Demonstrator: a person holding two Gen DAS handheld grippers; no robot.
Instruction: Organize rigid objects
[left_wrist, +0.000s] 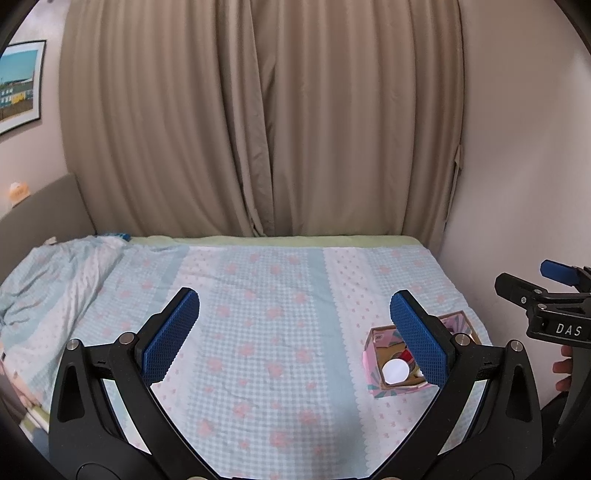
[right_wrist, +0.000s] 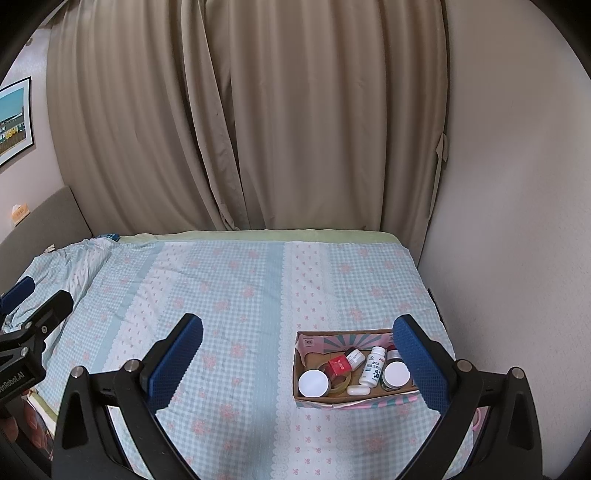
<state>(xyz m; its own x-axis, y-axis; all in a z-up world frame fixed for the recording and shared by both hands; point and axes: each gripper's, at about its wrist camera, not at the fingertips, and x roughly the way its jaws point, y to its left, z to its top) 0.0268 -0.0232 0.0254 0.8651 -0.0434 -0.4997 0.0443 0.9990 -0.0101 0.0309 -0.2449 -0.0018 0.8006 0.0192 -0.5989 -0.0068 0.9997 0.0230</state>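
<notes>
Organizing near or at completion: all visible rigid items sit inside the box (right_wrist: 354, 400); none lies loose on the bed (right_wrist: 240, 295).

The cardboard box, printed pink and teal, rests on the checked bedsheet near the wall. It holds 2 round white-lidded jars (right_wrist: 313, 383), an upright white bottle (right_wrist: 373, 366), a red carton (right_wrist: 340, 365), a tape roll (right_wrist: 341, 384) and a small white capsule-shaped piece (right_wrist: 358, 389). The left hand-held gripper (left_wrist: 295, 332) and right hand-held gripper (right_wrist: 295, 363) both hover with jaws spread wide, holding nothing.
</notes>
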